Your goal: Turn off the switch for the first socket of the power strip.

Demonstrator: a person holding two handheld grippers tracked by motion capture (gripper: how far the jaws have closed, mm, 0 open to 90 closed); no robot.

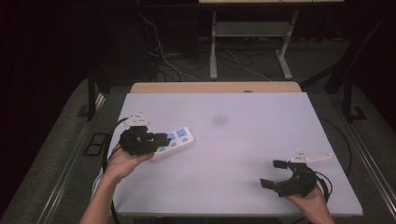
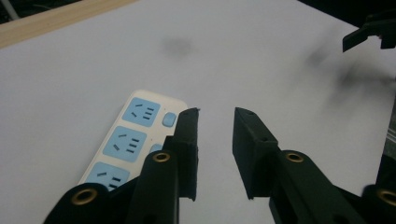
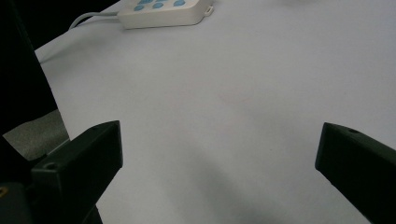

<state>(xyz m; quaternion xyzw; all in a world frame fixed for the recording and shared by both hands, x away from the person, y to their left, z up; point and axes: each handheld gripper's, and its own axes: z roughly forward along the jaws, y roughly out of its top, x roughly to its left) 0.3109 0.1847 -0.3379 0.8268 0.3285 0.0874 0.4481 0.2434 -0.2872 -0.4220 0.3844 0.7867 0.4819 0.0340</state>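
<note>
Two grippers sit over the white table [image 1: 243, 140]: the left gripper [image 1: 164, 139] near the left edge, jaws slightly parted and empty just above the white power strip [image 1: 180, 138] with blue sockets, and the right gripper [image 1: 274, 173] by the near right corner, jaws wide apart, holding nothing

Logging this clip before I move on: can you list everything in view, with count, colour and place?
power strip: one, white with blue sockets and buttons, left part of the table, partly under the left gripper
table: one, white top with a wooden far edge, centre
dark smudge: one, grey, far middle of the tabletop
desk frame: one, white, on the floor beyond the table
left gripper: one, black, jaws apart, over the strip
right gripper: one, black, jaws wide apart, near right corner
</note>
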